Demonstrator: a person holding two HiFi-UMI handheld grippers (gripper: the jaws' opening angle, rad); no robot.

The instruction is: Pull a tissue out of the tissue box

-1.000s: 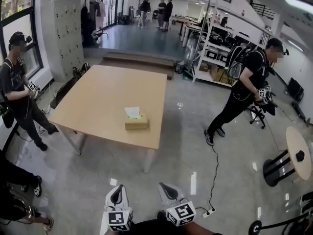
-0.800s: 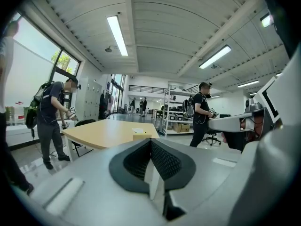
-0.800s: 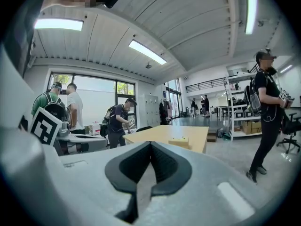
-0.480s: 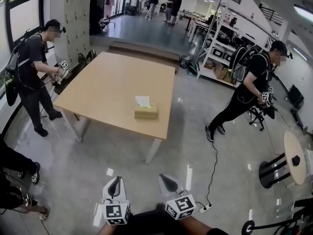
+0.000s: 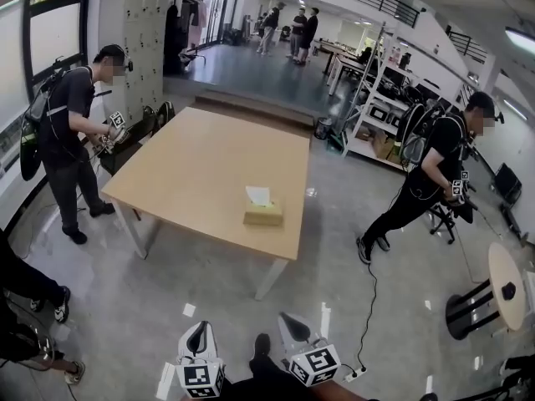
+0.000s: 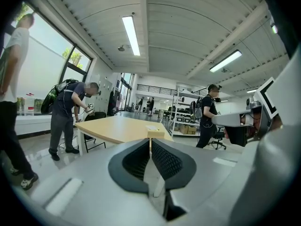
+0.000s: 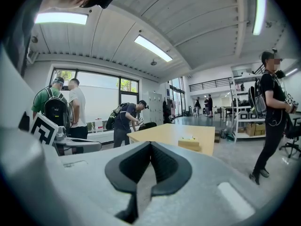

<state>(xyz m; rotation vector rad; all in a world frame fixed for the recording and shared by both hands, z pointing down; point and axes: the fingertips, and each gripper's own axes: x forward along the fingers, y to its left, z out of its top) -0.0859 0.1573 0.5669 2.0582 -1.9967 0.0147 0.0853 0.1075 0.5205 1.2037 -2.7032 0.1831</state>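
Observation:
A tan tissue box (image 5: 263, 215) with a white tissue (image 5: 258, 195) sticking up from its slot stands near the front edge of the wooden table (image 5: 192, 165). Both grippers hover over the floor well short of the table, at the bottom of the head view. My left gripper (image 5: 199, 331) is shut and holds nothing; along its jaws I see the box (image 6: 156, 133) far ahead. My right gripper (image 5: 290, 320) is also shut and holds nothing, with the box (image 7: 189, 143) ahead and to its right.
A person (image 5: 71, 140) with grippers stands at the table's left end beside dark chairs (image 5: 155, 117). Another person (image 5: 426, 182) walks on the right. A cable runs to a power strip (image 5: 355, 366) on the floor. A round side table (image 5: 507, 284) stands at the right.
The table and tissue box have shifted right and a little lower in the head view. The person on the left has stepped up to the table. Both grippers stay shut.

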